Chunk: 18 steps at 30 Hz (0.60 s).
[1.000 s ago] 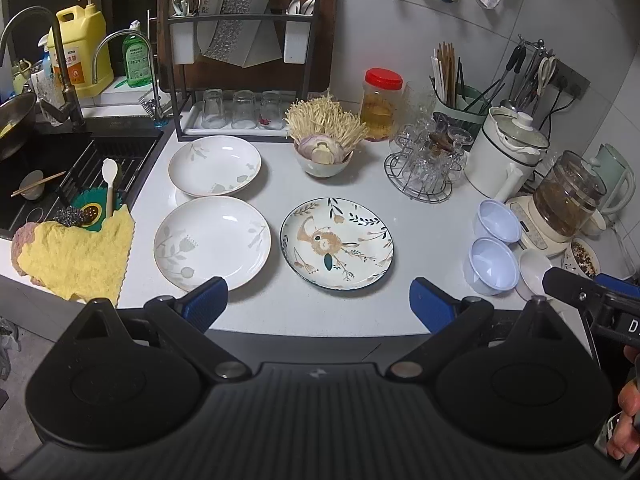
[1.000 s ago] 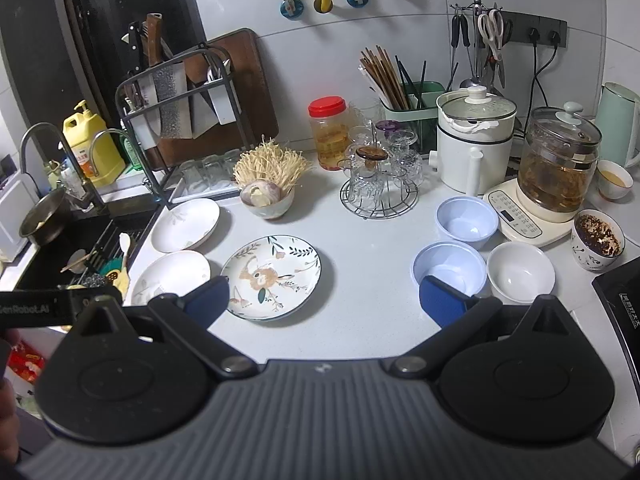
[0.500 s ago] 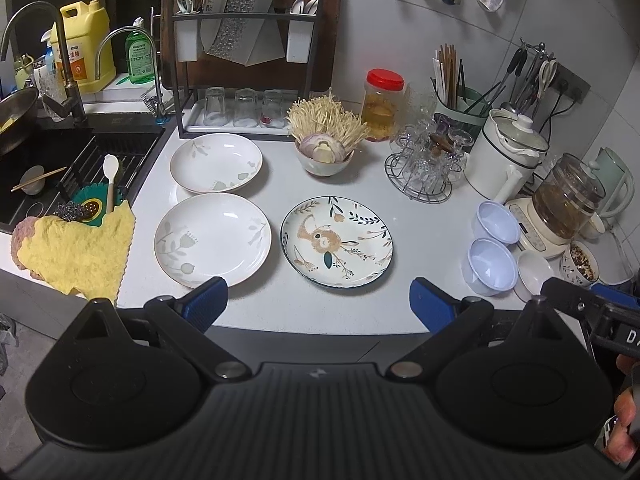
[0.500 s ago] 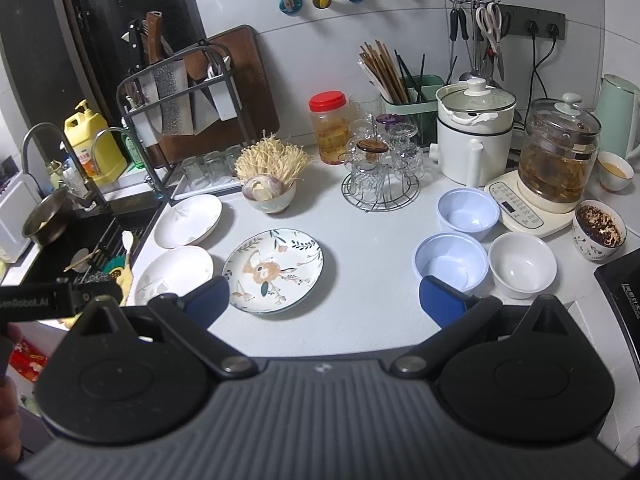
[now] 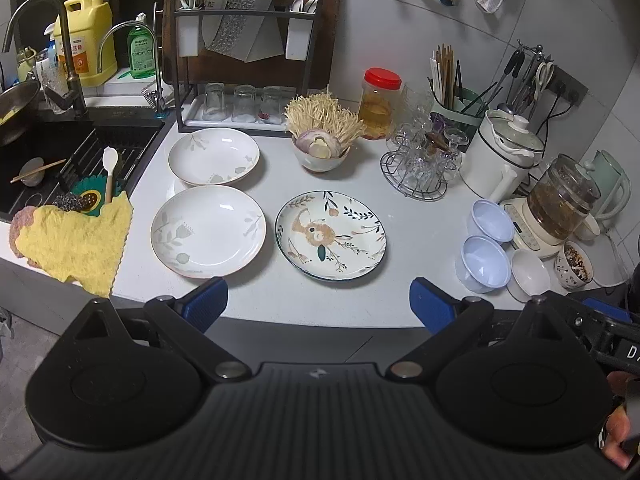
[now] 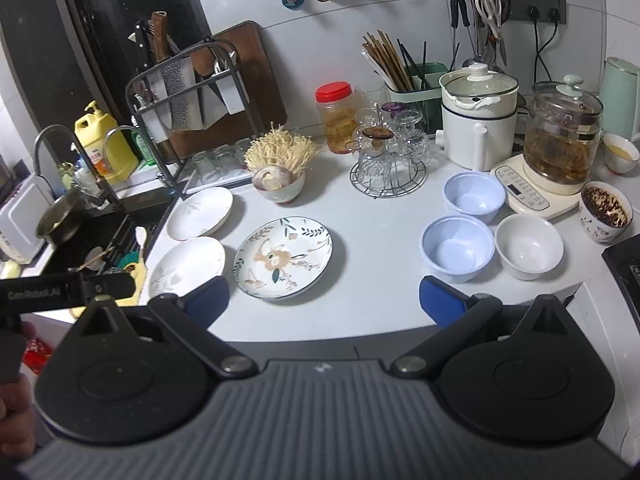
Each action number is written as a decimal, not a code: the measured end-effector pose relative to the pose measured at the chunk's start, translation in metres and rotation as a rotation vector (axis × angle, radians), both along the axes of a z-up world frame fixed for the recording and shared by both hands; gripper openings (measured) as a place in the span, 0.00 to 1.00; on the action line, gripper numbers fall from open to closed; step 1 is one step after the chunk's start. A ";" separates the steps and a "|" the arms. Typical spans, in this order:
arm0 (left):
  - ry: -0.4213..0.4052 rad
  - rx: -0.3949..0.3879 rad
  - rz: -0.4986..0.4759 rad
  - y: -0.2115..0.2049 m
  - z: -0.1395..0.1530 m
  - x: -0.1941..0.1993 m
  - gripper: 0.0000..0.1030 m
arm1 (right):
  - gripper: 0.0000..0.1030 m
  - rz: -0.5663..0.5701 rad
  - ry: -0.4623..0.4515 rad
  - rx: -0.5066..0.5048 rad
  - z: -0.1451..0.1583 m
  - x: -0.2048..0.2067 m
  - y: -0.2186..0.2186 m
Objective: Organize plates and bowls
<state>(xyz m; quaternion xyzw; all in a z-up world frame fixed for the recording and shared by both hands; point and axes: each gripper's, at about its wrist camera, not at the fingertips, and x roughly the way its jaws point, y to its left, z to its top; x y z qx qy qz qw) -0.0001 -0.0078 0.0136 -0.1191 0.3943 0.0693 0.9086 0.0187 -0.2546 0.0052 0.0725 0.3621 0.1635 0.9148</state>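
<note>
- Left blue-padded black tongs (image 5: 318, 300) and right blue-padded black tongs (image 6: 324, 298) gape wide, empty, off the white countertop (image 5: 416, 216).
- Painted ceramic plate (image 5: 330, 235) at 12 o'clock: rigid, slick, breakable; pinch its rim.
- Pale-blue plastic bowls (image 6: 458, 249) at 1 o'clock: probably light.

Soft, even indoor light is falling from above onto the white countertop (image 5: 404, 216), leaving both views fairly bright at the middle. Faint shadows are sitting close beside the patterned plate (image 5: 330, 235) and the blue bowls (image 6: 458, 249). The sink (image 5: 44, 168) at the counter's left edge is staying dim. Mild glare is showing on the wall tiles (image 6: 340, 36). Fisheye distortion is bending straight lines toward the frame edges, and the corners are darkening. Focus is holding sharp across the counter.
</note>
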 end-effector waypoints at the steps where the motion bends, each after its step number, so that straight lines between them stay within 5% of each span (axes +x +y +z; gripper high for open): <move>1: 0.002 -0.001 0.000 -0.002 -0.001 -0.002 0.96 | 1.00 0.001 0.001 0.004 0.000 -0.002 -0.001; 18: 0.009 -0.005 0.014 -0.023 -0.011 -0.020 0.96 | 1.00 0.028 -0.023 0.026 -0.005 -0.019 -0.017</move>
